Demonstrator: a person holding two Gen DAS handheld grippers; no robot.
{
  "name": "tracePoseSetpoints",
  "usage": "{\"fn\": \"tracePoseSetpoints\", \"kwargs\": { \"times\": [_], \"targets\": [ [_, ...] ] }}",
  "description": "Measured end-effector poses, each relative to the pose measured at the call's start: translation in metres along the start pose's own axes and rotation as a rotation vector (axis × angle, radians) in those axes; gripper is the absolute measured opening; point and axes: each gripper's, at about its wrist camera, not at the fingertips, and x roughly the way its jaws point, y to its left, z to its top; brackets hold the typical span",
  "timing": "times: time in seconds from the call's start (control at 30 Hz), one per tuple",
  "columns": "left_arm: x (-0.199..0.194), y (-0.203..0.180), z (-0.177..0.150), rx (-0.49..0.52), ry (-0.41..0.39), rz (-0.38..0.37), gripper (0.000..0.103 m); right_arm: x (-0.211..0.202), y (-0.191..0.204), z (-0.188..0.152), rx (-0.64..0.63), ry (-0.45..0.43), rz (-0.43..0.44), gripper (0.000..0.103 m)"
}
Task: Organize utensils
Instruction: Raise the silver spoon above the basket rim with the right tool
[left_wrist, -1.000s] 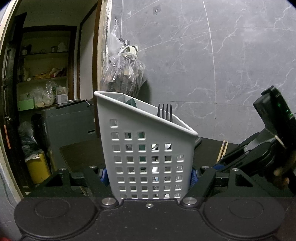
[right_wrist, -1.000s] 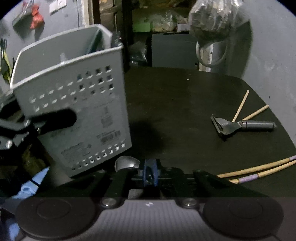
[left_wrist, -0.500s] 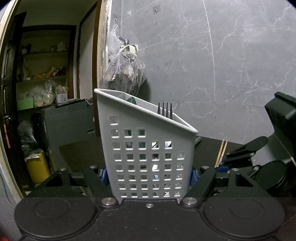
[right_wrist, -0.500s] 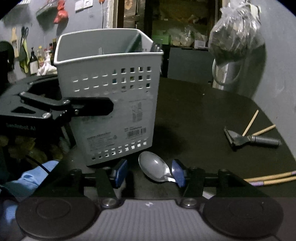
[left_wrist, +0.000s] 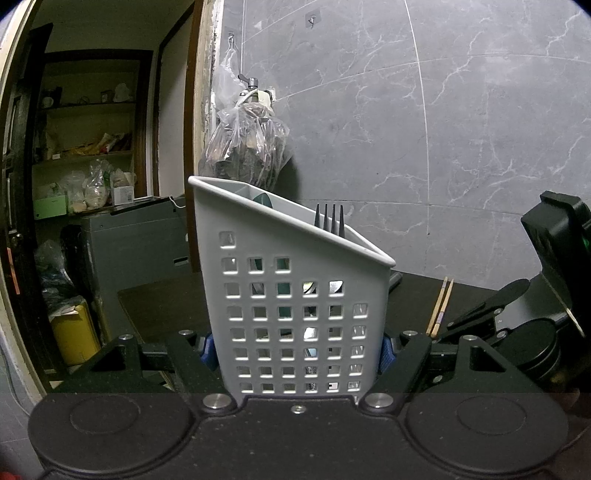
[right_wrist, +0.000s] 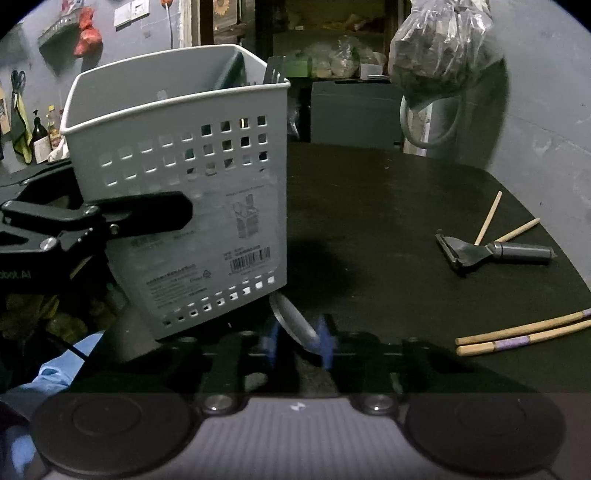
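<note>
My left gripper (left_wrist: 295, 350) is shut on the white perforated utensil caddy (left_wrist: 291, 291), which stands tilted on the black table; a fork (left_wrist: 330, 219) and a dark green utensil (left_wrist: 263, 199) stick out of it. In the right wrist view the caddy (right_wrist: 184, 184) is at the left with my left gripper's finger (right_wrist: 147, 216) across its side. My right gripper (right_wrist: 297, 338) has its blue pads close around the bowl of a metal spoon (right_wrist: 293, 323) lying by the caddy's base; motion blur hides whether they grip it.
A peeler (right_wrist: 491, 251) lies on the black table (right_wrist: 369, 206) at the right over two wooden sticks. A pair of chopsticks (right_wrist: 524, 332) lies near the right front edge, also visible in the left wrist view (left_wrist: 439, 310). A plastic bag (left_wrist: 245, 151) hangs on the wall behind.
My right gripper opened from shut, showing the spoon between its pads, and has since narrowed around the spoon's bowl while shifting. The left gripper and caddy have stayed still.
</note>
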Motion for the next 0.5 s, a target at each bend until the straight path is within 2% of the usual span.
{"fn": "tracePoseSetpoints", "kwargs": {
  "times": [0.2,0.3,0.5],
  "targets": [
    [0.0,0.0,0.0,0.0,0.0,0.0,0.076,0.0,-0.004,0.004,-0.004,0.002,-0.017,0.005],
    [0.0,0.0,0.0,-0.001,0.0,0.0,0.076,-0.002,-0.008,0.007,0.013,-0.01,-0.025,0.004],
    [0.001,-0.001,0.0,-0.001,0.001,-0.005,0.076,-0.026,-0.019,0.016,0.091,-0.125,-0.033,0.004]
  ]
}}
